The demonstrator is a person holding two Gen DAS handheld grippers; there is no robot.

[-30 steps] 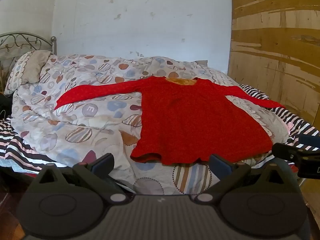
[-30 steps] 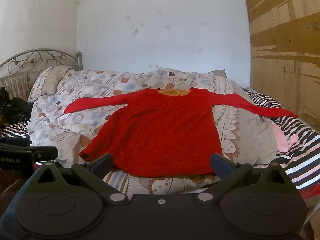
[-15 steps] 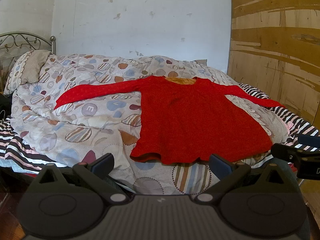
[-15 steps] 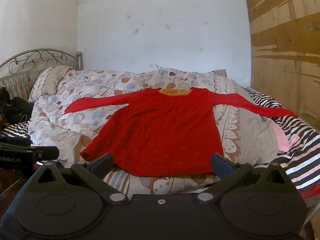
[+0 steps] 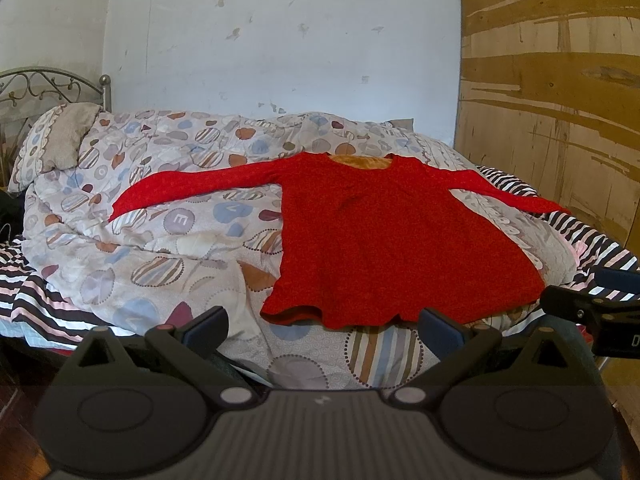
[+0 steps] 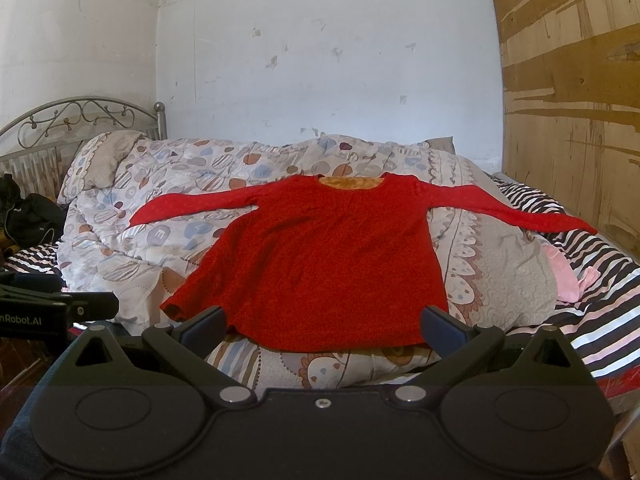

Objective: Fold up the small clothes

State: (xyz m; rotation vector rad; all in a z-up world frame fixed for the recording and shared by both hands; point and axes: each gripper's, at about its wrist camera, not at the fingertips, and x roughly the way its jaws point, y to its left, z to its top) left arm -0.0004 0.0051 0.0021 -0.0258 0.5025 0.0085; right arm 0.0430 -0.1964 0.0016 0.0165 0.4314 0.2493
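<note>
Two grippers are held side by side at the near edge of the bed (image 6: 608, 320), both short of the shirt (image 6: 324, 264) and touching nothing. The shirt is spread flat on the quilt (image 5: 168, 240), front up, with the collar far and the hem near, and each sleeve is laid out to its side.

No fold is made yet, so the step in hand is judged to be the first reach. It is probably done best when one sleeve is taken first. The left sleeve (image 5: 192, 184) should be pinched near its cuff and carried across the body, so that it lies flat on the chest. The cloth is thin and soft, so only one layer should be caught, and the quilt under it should not be pinched together with it. The right sleeve (image 6: 520, 212) reaches the striped sheet (image 6: 532, 204) far to the right, so a longer reach is needed there.

The left gripper (image 5: 322, 326) is held level and pointed forward, with its jaws spread wide and nothing between them. The right gripper (image 6: 322, 326) is held in the same way, wide and empty, facing the middle of the hem. Each tool is seen at the edge of the other view.
</note>
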